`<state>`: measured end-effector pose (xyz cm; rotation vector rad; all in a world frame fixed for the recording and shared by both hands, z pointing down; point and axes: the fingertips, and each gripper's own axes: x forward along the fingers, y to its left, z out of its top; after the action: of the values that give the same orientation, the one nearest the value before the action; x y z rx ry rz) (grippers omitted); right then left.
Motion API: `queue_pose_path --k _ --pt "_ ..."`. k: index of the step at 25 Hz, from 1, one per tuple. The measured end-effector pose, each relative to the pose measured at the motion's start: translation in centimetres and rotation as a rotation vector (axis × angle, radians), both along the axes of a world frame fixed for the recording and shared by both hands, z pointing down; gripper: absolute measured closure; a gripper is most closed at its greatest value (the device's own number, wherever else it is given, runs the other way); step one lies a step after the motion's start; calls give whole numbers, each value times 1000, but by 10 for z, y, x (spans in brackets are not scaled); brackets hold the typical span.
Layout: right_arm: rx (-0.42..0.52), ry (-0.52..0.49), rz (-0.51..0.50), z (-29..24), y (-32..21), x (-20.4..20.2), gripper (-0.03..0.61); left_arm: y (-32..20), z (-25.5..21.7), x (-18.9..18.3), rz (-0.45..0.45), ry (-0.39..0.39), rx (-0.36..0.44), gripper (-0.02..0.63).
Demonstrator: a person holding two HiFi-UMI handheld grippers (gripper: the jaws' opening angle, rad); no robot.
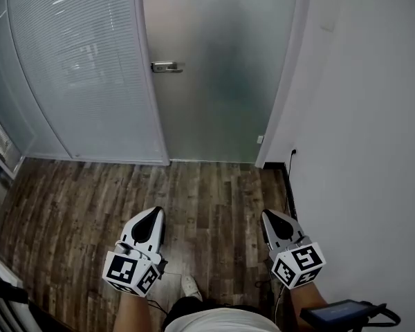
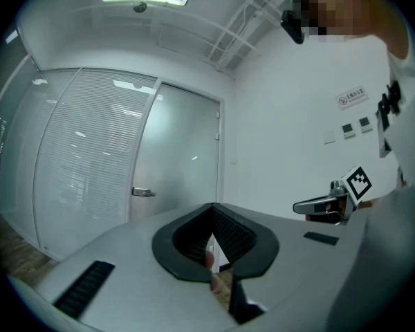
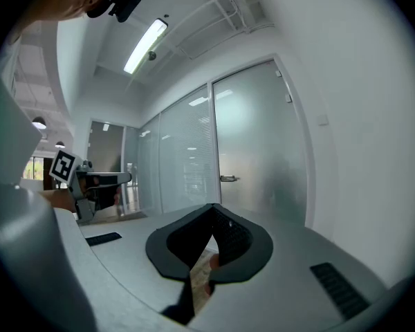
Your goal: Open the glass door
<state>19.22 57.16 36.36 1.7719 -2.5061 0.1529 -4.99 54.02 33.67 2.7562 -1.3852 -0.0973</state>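
Observation:
The frosted glass door (image 1: 221,68) stands closed ahead of me, with its metal lever handle (image 1: 167,66) at the door's left edge. My left gripper (image 1: 154,214) and right gripper (image 1: 268,216) are held low over the wooden floor, well short of the door, both pointing toward it. Each has its jaws together with nothing between them. In the left gripper view the handle (image 2: 142,192) shows small and far off, and the right gripper (image 2: 318,205) is off to the side. The right gripper view also shows the handle (image 3: 228,178) in the distance.
A curved glass partition with blinds (image 1: 83,68) adjoins the door on the left. A white wall (image 1: 373,116) runs close along the right, with a socket (image 1: 293,151) low down. A black device (image 1: 339,313) hangs at lower right. My shoe (image 1: 190,287) is on the floor (image 1: 194,192).

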Motion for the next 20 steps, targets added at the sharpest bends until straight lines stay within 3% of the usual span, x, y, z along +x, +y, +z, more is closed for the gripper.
queue_pose_path --k 9,20 --pt "20 -10 34 -17 -109 -42 577 -109 -5 -39 27 -23 10 615" --pt "22 -4 34 -23 -203 -72 577 -196 -3 -70 30 -32 -7 615"
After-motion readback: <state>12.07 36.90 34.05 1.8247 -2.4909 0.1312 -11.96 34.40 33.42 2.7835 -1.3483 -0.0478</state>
